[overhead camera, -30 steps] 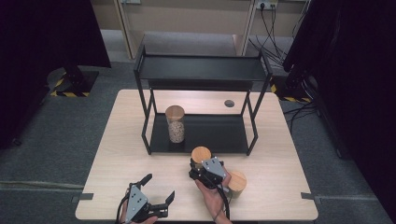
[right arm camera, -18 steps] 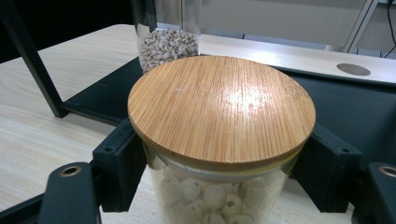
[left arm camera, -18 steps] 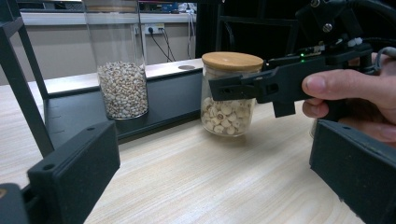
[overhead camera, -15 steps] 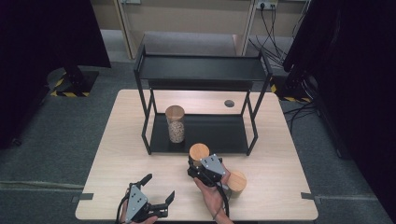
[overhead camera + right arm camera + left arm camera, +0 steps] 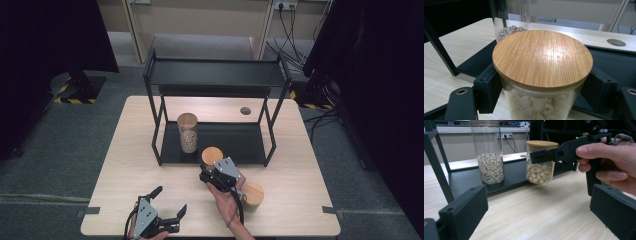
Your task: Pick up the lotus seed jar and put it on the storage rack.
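Note:
My right gripper (image 5: pixel 211 166) is shut on a short glass jar (image 5: pixel 212 156) with a bamboo lid, filled with pale round pieces. In the right gripper view the jaws of that gripper (image 5: pixel 542 93) clamp the jar (image 5: pixel 541 57) just under its lid. It hangs above the tabletop in front of the black shelf's lower tier (image 5: pixel 235 142), as the left gripper view shows the jar (image 5: pixel 540 168). A tall jar of small grains (image 5: pixel 187 132) stands on that tier. My left gripper (image 5: pixel 167 206) rests open near the table's front edge, nothing between its jaws (image 5: pixel 536 220).
A second short jar with a bamboo lid (image 5: pixel 252 195) stands on the table just right of the right hand. The shelf's upper tier (image 5: pixel 215 74) is bare. A round cable hole (image 5: pixel 245 110) sits in the table behind the shelf. Dark curtains flank the table.
The right gripper has lifted the jar slightly and carried it a little toward the shelf. The left gripper has stayed in place.

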{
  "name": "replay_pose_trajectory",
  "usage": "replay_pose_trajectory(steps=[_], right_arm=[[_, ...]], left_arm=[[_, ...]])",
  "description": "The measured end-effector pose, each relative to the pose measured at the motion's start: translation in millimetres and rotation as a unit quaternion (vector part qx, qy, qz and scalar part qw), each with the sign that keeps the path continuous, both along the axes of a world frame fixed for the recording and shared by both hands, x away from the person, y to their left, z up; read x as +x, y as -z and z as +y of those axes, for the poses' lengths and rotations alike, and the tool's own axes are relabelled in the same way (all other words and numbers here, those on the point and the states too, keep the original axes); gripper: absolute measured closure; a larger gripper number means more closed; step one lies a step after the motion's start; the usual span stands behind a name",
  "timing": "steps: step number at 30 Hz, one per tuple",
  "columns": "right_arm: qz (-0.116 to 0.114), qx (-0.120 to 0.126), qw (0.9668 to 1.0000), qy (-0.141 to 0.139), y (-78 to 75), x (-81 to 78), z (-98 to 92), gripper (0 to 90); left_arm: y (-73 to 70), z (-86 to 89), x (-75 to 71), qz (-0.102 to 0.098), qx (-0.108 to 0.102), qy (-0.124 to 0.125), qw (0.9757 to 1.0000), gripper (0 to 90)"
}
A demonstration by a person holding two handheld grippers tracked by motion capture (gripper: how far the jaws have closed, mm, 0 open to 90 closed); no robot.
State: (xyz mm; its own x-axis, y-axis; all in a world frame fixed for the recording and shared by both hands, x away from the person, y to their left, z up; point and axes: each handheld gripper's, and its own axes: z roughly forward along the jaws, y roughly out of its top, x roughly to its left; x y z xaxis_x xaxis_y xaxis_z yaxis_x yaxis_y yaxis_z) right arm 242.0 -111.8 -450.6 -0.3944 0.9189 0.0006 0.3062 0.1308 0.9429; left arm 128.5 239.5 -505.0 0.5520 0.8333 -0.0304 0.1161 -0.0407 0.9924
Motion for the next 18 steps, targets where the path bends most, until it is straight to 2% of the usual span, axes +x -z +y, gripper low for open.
replay_pose_trajectory(steps=[10, 18], right_arm=[[0.000, -0.004, 1.0000, 0.002, -3.7, 12.5, 10.6, 25.4], [0.001, -0.005, 0.9999, 0.016, -5.6, 25.1, 15.7, 25.4]], left_arm=[[-0.1, 0.8, -0.2, -0.001, -0.001, 0.000, 1.0000, 1.1], [0.0, 0.9, 0.4, 0.000, 0.001, 0.000, 1.0000, 1.1]])
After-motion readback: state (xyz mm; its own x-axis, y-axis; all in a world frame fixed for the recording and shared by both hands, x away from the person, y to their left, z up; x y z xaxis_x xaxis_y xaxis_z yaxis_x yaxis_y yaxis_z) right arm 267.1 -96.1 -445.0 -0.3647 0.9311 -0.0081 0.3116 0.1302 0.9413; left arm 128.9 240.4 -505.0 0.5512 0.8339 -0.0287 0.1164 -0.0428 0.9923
